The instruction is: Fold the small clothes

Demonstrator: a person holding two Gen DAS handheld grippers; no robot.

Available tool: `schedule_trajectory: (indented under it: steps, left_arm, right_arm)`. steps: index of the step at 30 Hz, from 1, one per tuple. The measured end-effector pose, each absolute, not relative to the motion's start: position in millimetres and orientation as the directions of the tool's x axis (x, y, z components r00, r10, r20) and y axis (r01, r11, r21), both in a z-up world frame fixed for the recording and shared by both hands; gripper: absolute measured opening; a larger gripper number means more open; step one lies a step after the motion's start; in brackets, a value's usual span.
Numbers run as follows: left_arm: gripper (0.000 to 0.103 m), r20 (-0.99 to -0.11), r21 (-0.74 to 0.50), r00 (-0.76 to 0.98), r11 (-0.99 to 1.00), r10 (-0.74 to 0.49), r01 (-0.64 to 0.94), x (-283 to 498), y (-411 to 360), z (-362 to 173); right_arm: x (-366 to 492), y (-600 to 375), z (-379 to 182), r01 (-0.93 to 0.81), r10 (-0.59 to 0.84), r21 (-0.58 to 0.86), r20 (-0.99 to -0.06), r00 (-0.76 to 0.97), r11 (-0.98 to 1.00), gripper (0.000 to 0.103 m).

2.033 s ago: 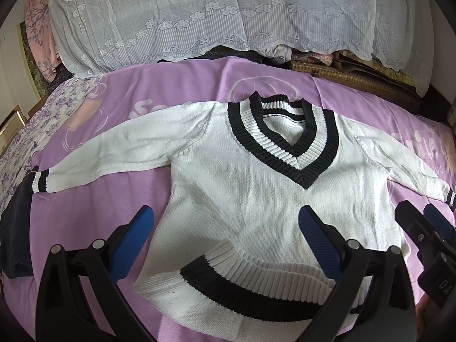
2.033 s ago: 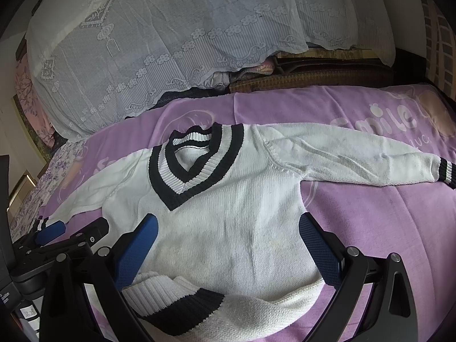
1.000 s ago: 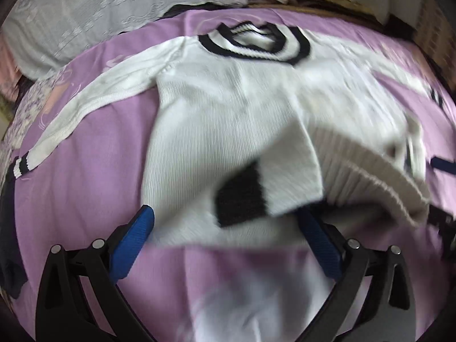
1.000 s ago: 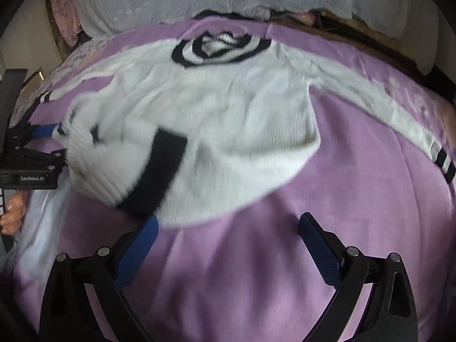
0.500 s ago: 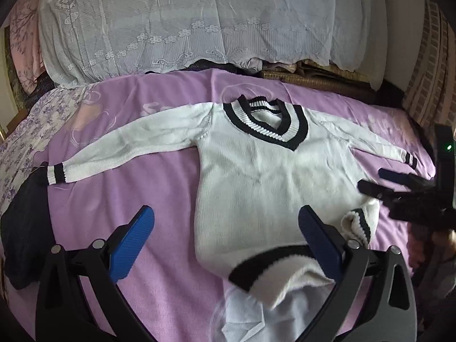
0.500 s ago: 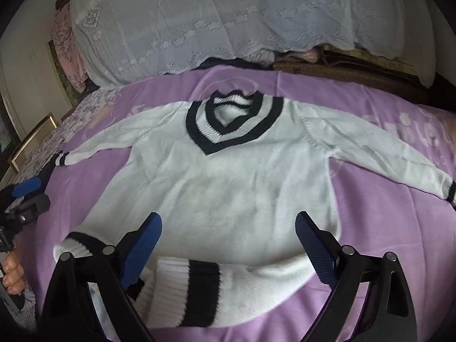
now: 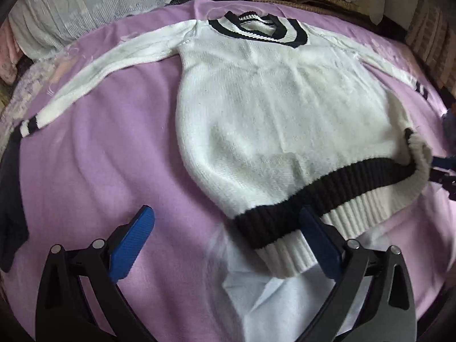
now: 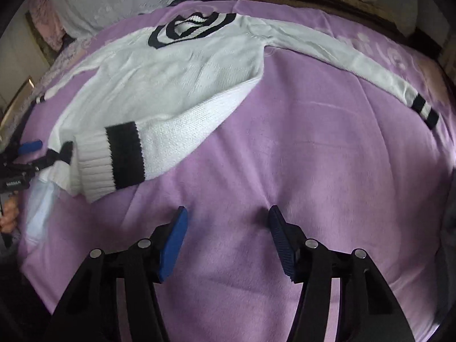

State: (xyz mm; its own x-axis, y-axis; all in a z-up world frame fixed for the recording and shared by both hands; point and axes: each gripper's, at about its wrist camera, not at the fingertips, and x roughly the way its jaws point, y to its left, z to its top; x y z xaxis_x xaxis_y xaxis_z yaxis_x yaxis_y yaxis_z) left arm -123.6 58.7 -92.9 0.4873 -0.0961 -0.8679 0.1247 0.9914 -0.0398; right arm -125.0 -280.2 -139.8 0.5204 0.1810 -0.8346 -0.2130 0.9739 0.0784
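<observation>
A white knit sweater point(image 7: 285, 108) with a black-striped V-neck lies face up on the purple blanket point(image 7: 99, 171), both sleeves spread out. Its black-and-white ribbed hem point(image 7: 327, 188) points toward me. My left gripper point(image 7: 228, 225) is open and wide, with the hem's left corner between its fingers and the pads not pressing. In the right wrist view the sweater point(image 8: 176, 79) lies up and to the left. My right gripper point(image 8: 228, 228) hangs over bare blanket, jaws closing with nothing between them. The left gripper point(image 8: 37, 151) shows beside the hem point(image 8: 122, 154).
A lace-covered pile point(image 7: 99, 2) runs along the back of the bed. A dark garment point(image 7: 11, 199) lies at the left edge. A white cloth point(image 7: 270, 299) sticks out under the hem. A hand point(image 8: 8, 216) holds the left gripper's handle.
Both cameras have come lower and closer to the sweater. The hem, bunched and folded over before, now lies stretched out. The right gripper's fingers have narrowed and sit over bare blanket.
</observation>
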Motion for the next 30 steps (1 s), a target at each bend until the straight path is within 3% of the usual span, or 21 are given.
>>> schedule_trajectory:
  steps: [3, 5, 7, 10, 13, 14, 16, 17, 19, 22, 23, 26, 28, 30]
  left_arm:
    - [0.099, -0.849, -0.234, 0.449, 0.96, -0.277, 0.152, -120, 64, -90]
    - [0.099, -0.835, -0.308, 0.429, 0.939, -0.345, 0.155, -115, 60, -91]
    - [0.098, -0.837, -0.331, 0.411, 0.933, -0.361, 0.143, -112, 56, -96]
    - [0.098, -0.863, -0.268, 0.405, 0.954, -0.301, 0.137, -112, 43, -104]
    - [0.098, -0.872, -0.193, 0.423, 0.967, -0.246, 0.164, -117, 31, -106]
    - [0.098, -0.871, -0.185, 0.427, 0.968, -0.242, 0.172, -117, 29, -106]
    - [0.092, -0.865, -0.19, 0.433, 0.965, -0.252, 0.18, -118, 31, -105]
    - [0.085, -0.862, -0.194, 0.437, 0.964, -0.257, 0.183, -119, 33, -104]
    - [0.071, -0.855, -0.203, 0.443, 0.96, -0.27, 0.194, -123, 36, -101]
    - [0.049, -0.853, -0.201, 0.444, 0.958, -0.274, 0.204, -130, 43, -99]
    - [0.046, -0.855, -0.204, 0.437, 0.956, -0.278, 0.21, -132, 45, -100]
    - [0.045, -0.857, -0.221, 0.422, 0.951, -0.295, 0.215, -140, 50, -102]
    - [0.045, -0.859, -0.216, 0.42, 0.951, -0.292, 0.221, -145, 52, -99]
    - [0.047, -0.848, -0.204, 0.445, 0.952, -0.288, 0.228, -149, 54, -89]
  right_arm:
    - [-123, -285, -122, -0.206, 0.392, 0.335, -0.747, 0.537, 0.919, 0.061]
    - [-114, -276, -112, -0.211, 0.441, 0.393, -0.703, 0.558, 0.895, 0.061]
    - [-104, -257, -104, -0.223, 0.41, 0.348, -0.7, 0.584, 0.911, 0.063]
    - [-96, -220, -98, -0.268, 0.393, 0.288, -0.713, 0.581, 0.919, 0.075]
    - [-104, -191, -102, -0.324, 0.359, 0.196, -0.73, 0.582, 0.925, 0.075]
    - [-111, -188, -106, -0.326, 0.319, 0.139, -0.73, 0.605, 0.935, 0.054]
    - [-114, -202, -116, -0.303, 0.311, 0.149, -0.731, 0.607, 0.941, 0.024]
    - [-118, -216, -117, -0.297, 0.362, 0.222, -0.715, 0.598, 0.929, 0.021]
    - [-136, -234, -113, -0.29, 0.371, 0.239, -0.699, 0.611, 0.927, 0.019]
    - [-159, -256, -121, -0.285, 0.382, 0.264, -0.756, 0.532, 0.921, 0.015]
    - [-164, -264, -131, -0.265, 0.371, 0.271, -0.787, 0.492, 0.925, 0.0]
    - [-168, -283, -157, -0.197, 0.324, 0.263, -0.852, 0.412, 0.944, 0.0]
    - [-169, -289, -146, -0.186, 0.327, 0.273, -0.845, 0.424, 0.944, 0.001]
    - [-168, -295, -120, -0.186, 0.339, 0.284, -0.781, 0.524, 0.941, 0.006]
